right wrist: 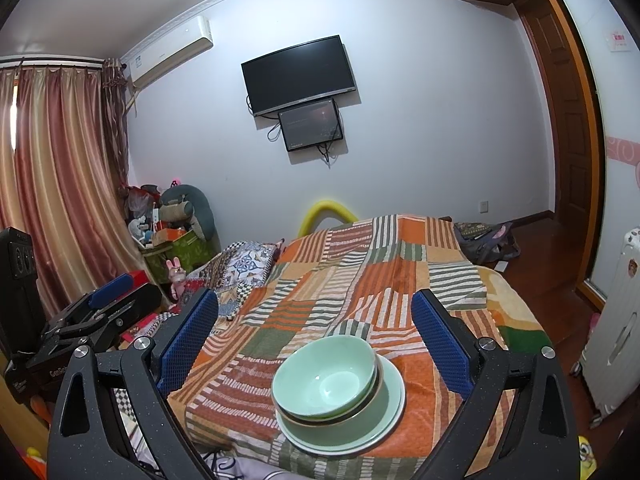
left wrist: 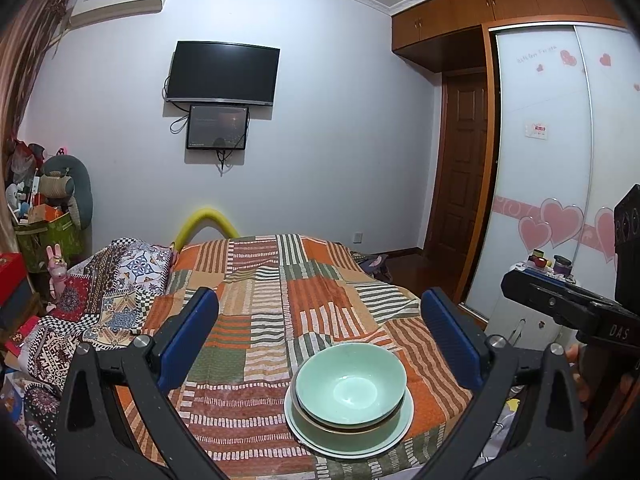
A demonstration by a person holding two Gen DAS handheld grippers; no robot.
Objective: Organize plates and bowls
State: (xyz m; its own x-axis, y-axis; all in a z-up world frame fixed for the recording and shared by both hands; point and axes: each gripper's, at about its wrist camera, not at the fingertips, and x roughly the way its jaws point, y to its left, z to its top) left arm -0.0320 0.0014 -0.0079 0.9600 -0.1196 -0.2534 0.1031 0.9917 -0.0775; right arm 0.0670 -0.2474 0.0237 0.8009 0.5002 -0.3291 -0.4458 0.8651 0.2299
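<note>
A pale green bowl [left wrist: 350,384] sits nested in a second bowl with a dark gold rim [left wrist: 344,424], both on a pale green plate [left wrist: 376,446], on the striped patchwork blanket of the bed. The same stack shows in the right wrist view: bowl [right wrist: 325,376], rimmed bowl [right wrist: 340,420], plate [right wrist: 384,420]. My left gripper [left wrist: 320,340] is open and empty, held above and behind the stack. My right gripper [right wrist: 316,338] is open and empty, also above the stack. The right gripper shows at the right edge of the left wrist view [left wrist: 560,304]; the left gripper at the left edge of the right wrist view [right wrist: 108,304].
The bed [left wrist: 304,280] carries a crumpled patterned quilt [left wrist: 112,292] on its left side. A yellow foam tube [left wrist: 204,220] stands at the far end. Boxes and plush toys [left wrist: 48,216] fill the left corner. A white wardrobe [left wrist: 560,184] and small cabinet [right wrist: 616,340] stand right.
</note>
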